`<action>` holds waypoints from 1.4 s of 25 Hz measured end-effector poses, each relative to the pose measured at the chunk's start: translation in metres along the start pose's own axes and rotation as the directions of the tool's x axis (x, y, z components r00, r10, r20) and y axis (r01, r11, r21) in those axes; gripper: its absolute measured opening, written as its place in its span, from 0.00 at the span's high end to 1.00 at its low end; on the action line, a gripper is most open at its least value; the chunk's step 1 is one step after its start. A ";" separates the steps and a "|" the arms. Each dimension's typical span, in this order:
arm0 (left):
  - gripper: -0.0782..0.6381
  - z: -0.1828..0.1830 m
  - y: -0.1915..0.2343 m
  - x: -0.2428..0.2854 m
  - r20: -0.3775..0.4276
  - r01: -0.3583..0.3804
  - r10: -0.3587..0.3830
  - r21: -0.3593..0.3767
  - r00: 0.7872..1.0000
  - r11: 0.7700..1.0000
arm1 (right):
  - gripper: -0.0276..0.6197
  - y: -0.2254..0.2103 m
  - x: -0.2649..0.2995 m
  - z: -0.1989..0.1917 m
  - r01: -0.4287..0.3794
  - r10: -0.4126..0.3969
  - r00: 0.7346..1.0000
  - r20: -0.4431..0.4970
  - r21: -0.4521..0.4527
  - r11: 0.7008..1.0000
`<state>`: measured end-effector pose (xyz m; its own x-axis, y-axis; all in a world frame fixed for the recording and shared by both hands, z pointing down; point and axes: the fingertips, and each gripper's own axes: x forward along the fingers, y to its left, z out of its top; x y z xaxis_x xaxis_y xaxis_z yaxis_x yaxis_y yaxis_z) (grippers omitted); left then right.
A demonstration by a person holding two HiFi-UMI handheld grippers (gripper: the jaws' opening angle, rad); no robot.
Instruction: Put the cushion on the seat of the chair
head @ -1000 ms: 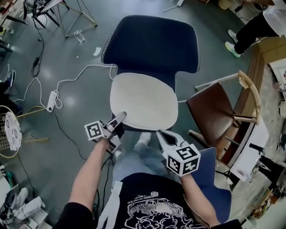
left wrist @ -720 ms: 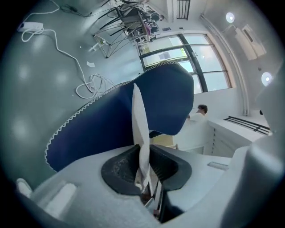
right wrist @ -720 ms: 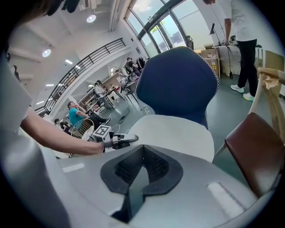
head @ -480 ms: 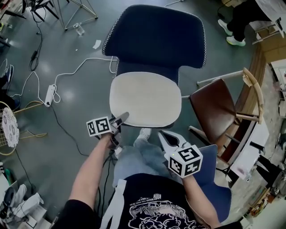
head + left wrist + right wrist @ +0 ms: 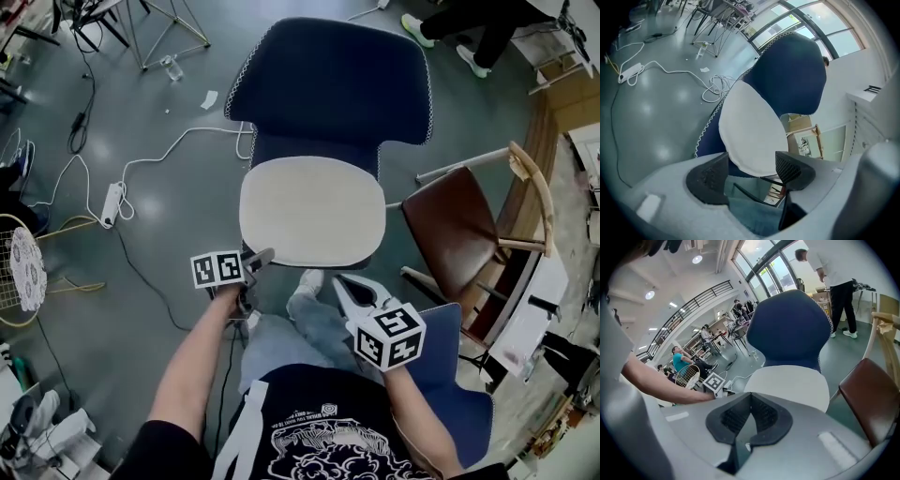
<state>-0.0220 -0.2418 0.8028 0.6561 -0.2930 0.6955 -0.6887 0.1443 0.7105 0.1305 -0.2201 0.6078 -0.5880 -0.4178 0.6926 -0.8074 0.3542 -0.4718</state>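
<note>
Our left claw (image 5: pixel 750 171) is opening. Its jaws are wide apart and press on nothing. The near edge of the white cushion (image 5: pixel 312 211) shows just past the gap. Our right claw (image 5: pixel 750 401) is pinched closed, with nothing in it. The cushion lies flat on the seat of the dark blue chair (image 5: pixel 333 80). A brown chair (image 5: pixel 450 225) stands just beside the blue one.

We note floor (image 5: pixel 178 234) open left of chair (image 5: pixel 309 152); brown chair (image 5: pixel 450 225) crowds right; backrest (image 5: pixel 333 80) walls far side.
</note>
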 end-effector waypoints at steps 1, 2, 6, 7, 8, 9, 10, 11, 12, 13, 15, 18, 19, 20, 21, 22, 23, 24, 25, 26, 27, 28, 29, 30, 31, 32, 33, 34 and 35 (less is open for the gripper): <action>0.45 -0.002 0.003 -0.005 0.001 -0.008 0.008 0.002 1.000 1.000 | 0.96 0.002 0.000 0.000 -0.001 0.001 1.000 0.003 0.001 1.000; 0.45 -0.003 0.004 -0.010 0.006 -0.009 0.009 0.002 1.000 1.000 | 0.96 0.005 0.001 0.000 -0.002 0.002 1.000 0.007 0.002 1.000; 0.45 0.001 -0.004 -0.031 0.048 0.018 -0.019 0.008 0.999 1.000 | 0.96 0.018 0.004 0.002 -0.009 0.009 1.000 0.021 0.002 1.000; 0.45 0.001 -0.009 -0.036 0.060 0.029 -0.030 0.016 0.998 0.999 | 0.96 0.022 0.004 0.002 -0.009 0.009 1.000 0.024 0.002 1.000; 0.45 0.002 -0.015 -0.041 0.076 0.042 -0.044 0.030 0.996 0.999 | 0.96 0.026 0.006 0.002 -0.010 0.009 1.000 0.029 0.003 1.000; 0.45 0.003 -0.022 -0.047 0.092 0.055 -0.060 0.049 0.994 0.997 | 0.96 0.031 0.008 0.002 -0.011 0.010 0.999 0.036 0.005 1.000; 0.45 0.005 -0.030 -0.054 0.108 0.069 -0.077 0.074 0.991 0.995 | 0.96 0.035 0.010 0.003 -0.012 0.012 0.999 0.045 0.010 1.000; 0.45 0.007 -0.039 -0.061 0.122 0.082 -0.094 0.103 0.988 0.991 | 0.96 0.040 0.012 0.003 -0.013 0.012 0.999 0.053 0.015 1.000; 0.45 0.009 -0.049 -0.068 0.135 0.091 -0.110 0.136 0.985 0.986 | 0.96 0.044 0.014 0.004 -0.012 0.010 0.998 0.059 0.020 1.000; 0.45 0.011 -0.058 -0.075 0.147 0.095 -0.121 0.173 0.982 0.980 | 0.96 0.048 0.015 0.004 -0.010 0.008 0.998 0.064 0.024 1.000; 0.45 0.014 -0.079 -0.089 0.167 0.097 -0.141 0.245 0.976 0.965 | 0.96 0.055 0.015 0.006 -0.007 0.005 0.997 0.078 0.031 0.999; 0.48 0.014 -0.112 -0.109 0.173 0.131 -0.198 0.337 0.965 0.932 | 0.96 0.068 0.012 0.013 -0.003 -0.001 0.994 0.111 0.038 0.999; 0.48 0.014 -0.122 -0.115 0.172 0.141 -0.216 0.367 0.961 0.920 | 0.96 0.072 0.011 0.017 -0.001 -0.004 0.992 0.125 0.039 0.999; 0.48 0.014 -0.132 -0.121 0.173 0.147 -0.230 0.395 0.958 0.907 | 0.96 0.075 0.009 0.020 0.001 -0.007 0.990 0.138 0.041 0.999; 0.49 0.014 -0.141 -0.128 0.176 0.148 -0.241 0.420 0.955 0.895 | 0.96 0.078 0.007 0.022 0.004 -0.011 0.988 0.151 0.046 0.999; 0.52 0.012 -0.149 -0.135 0.180 0.147 -0.249 0.444 0.951 0.884 | 0.96 0.081 0.005 0.023 0.007 -0.016 0.986 0.164 0.053 0.999; 0.54 0.010 -0.157 -0.142 0.186 0.145 -0.256 0.467 0.949 0.873 | 0.96 0.085 0.002 0.024 0.010 -0.020 0.984 0.175 0.061 0.998; 0.54 0.008 -0.164 -0.149 0.189 0.143 -0.264 0.488 0.946 0.861 | 0.96 0.088 -0.001 0.026 0.012 -0.024 0.982 0.187 0.067 0.998; 0.55 0.006 -0.171 -0.155 0.190 0.143 -0.273 0.508 0.943 0.849 | 0.96 0.093 -0.003 0.027 0.013 -0.027 0.980 0.198 0.070 0.997; 0.56 0.004 -0.177 -0.162 0.189 0.145 -0.283 0.529 0.940 0.836 | 0.96 0.097 -0.005 0.028 0.015 -0.030 0.978 0.208 0.071 0.997; 0.57 0.001 -0.183 -0.168 0.188 0.148 -0.294 0.549 0.937 0.823 | 0.96 0.102 -0.008 0.029 0.018 -0.032 0.975 0.218 0.069 0.997; 0.57 -0.002 -0.188 -0.173 0.188 0.151 -0.305 0.566 0.934 0.810 | 0.96 0.106 -0.010 0.029 0.021 -0.035 0.973 0.227 0.067 0.998; 0.59 -0.005 -0.194 -0.178 0.190 0.153 -0.316 0.580 0.930 0.800 | 0.96 0.111 -0.013 0.030 0.024 -0.038 0.971 0.235 0.062 0.998; 0.61 -0.007 -0.200 -0.183 0.194 0.154 -0.325 0.592 0.925 0.791 | 0.96 0.115 -0.016 0.031 0.028 -0.041 0.969 0.244 0.056 0.998; 0.62 -0.008 -0.205 -0.187 0.198 0.153 -0.332 0.602 0.922 0.784 | 0.96 0.119 -0.019 0.032 0.032 -0.044 0.967 0.252 0.050 0.998; 0.64 -0.010 -0.209 -0.191 0.202 0.149 -0.334 0.610 0.921 0.778 | 0.96 0.123 -0.023 0.033 0.037 -0.047 0.964 0.262 0.044 0.998; 0.67 -0.012 -0.211 -0.195 0.208 0.139 -0.330 0.617 0.921 0.775 | 0.96 0.127 -0.026 0.033 0.042 -0.051 0.961 0.271 0.040 0.998; 0.73 -0.014 -0.213 -0.200 0.216 0.124 -0.322 0.622 0.922 0.773 | 0.96 0.131 -0.029 0.033 0.047 -0.055 0.958 0.280 0.035 0.998; 0.76 -0.017 -0.214 -0.205 0.226 0.108 -0.314 0.629 0.922 0.770 | 0.96 0.135 -0.032 0.033 0.054 -0.060 0.955 0.289 0.030 0.998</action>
<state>-0.0038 -0.1968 0.5102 0.7512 -0.5295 0.3941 -0.6538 -0.5149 0.5545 0.0386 -0.1860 0.5039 -0.5271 -0.6625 0.5321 -0.8389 0.3057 -0.4503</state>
